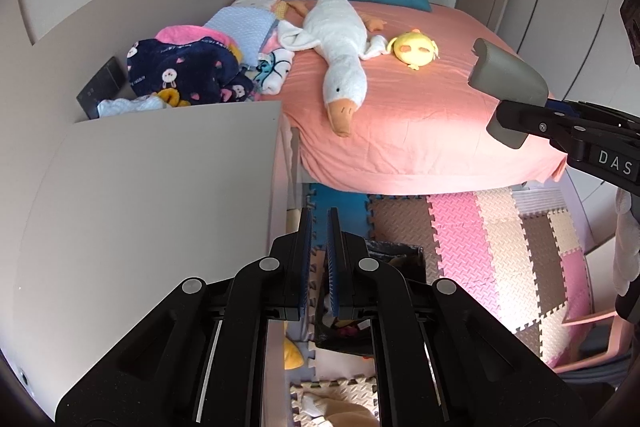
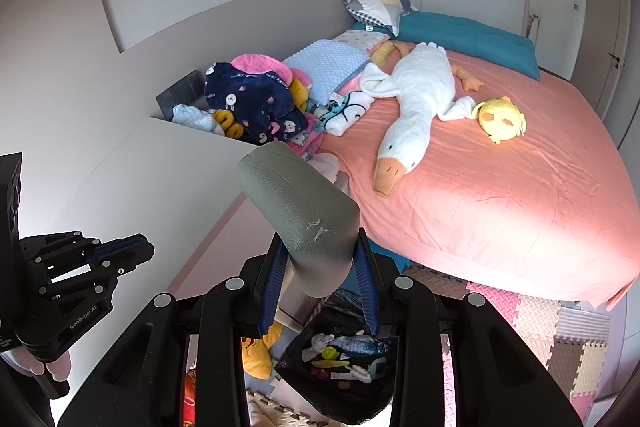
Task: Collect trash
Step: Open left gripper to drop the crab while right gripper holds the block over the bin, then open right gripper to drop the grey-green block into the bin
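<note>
My right gripper (image 2: 320,251) is shut on a grey padded roll (image 2: 296,203), whose upper end sticks out above the blue pads. Below it on the floor stands a black trash bag (image 2: 360,407), open and holding several small bits of rubbish. The left wrist view shows the same roll (image 1: 508,79) at the right, over the bed's edge. My left gripper (image 1: 320,227) is shut with nothing between its pads, above the bag (image 1: 404,255) and beside a beige panel. From the right wrist view, the left gripper (image 2: 146,249) is at the far left, held by a hand.
A bed with a pink sheet (image 1: 420,131) carries a white goose plush (image 1: 340,47), a yellow plush (image 1: 414,47) and a pile of clothes (image 1: 188,71). A tall beige panel (image 1: 160,207) stands at the left. Coloured foam mats (image 1: 500,247) cover the floor. A pink chair (image 1: 600,331) is at the lower right.
</note>
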A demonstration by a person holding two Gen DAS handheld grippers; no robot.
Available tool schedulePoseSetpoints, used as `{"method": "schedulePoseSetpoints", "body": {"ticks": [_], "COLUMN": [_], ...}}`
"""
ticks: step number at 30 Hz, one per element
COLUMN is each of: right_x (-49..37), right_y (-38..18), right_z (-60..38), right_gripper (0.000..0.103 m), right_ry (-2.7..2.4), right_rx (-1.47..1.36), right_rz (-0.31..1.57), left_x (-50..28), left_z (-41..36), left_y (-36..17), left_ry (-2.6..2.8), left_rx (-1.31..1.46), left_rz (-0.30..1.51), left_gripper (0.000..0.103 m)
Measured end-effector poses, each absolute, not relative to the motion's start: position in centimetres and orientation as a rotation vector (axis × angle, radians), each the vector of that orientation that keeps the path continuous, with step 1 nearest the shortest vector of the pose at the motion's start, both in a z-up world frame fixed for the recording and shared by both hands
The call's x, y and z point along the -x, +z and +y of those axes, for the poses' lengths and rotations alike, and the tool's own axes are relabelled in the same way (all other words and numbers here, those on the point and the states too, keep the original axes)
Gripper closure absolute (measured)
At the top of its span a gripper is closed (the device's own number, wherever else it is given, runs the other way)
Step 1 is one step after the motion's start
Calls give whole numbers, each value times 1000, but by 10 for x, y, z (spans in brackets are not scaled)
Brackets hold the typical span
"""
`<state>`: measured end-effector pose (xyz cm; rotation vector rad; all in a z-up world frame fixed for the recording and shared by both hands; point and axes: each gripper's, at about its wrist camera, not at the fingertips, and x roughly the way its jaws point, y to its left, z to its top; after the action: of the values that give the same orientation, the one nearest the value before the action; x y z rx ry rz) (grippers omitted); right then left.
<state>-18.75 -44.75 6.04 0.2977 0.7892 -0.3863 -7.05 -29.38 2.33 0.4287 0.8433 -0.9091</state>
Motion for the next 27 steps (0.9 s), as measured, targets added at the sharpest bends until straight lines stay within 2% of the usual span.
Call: {"method": "schedulePoseSetpoints", "body": {"ticks": [11, 12, 15, 17, 18, 19, 20, 21, 23, 27], "right_x": [222, 224, 231, 236, 238, 240, 241, 242, 245, 245], "right_y": [57, 56, 57, 59, 59, 60, 61, 61, 62, 62], "right_z": [-471, -473, -477, -480, -481, -482, -483, -484, -485, -485], "right_gripper": [67, 64, 39, 35, 34, 33, 33, 33, 33, 33], "right_ry": [-451, -456, -494, -510, -513, -516, -519, -522, -525, -526], "right_rx": [-324, -330, -329, -330, -336, -340, -342, -343, -342, -346], "right_rz": [800, 800, 786, 769, 764, 758, 755, 753, 753, 751], "left_x": [92, 93, 97, 99, 100, 100, 101, 104, 112, 114], "left_z": [-325, -327, -333, -337, -338, -338, -338, -338, -336, -337], "left_y": [24, 24, 22, 20, 19, 20, 21, 24, 32, 38], "left_ry": [-972, -979, -995, -1004, -1007, -1010, -1005, -981, -977, -998], "left_rx": [-452, -452, -461, -466, -464, -456, -453, -453, -456, -451], "left_rz": [834, 839, 859, 878, 884, 885, 877, 847, 774, 761], "left_gripper": [96, 96, 96, 95, 91, 66, 25, 12, 10, 10]}}
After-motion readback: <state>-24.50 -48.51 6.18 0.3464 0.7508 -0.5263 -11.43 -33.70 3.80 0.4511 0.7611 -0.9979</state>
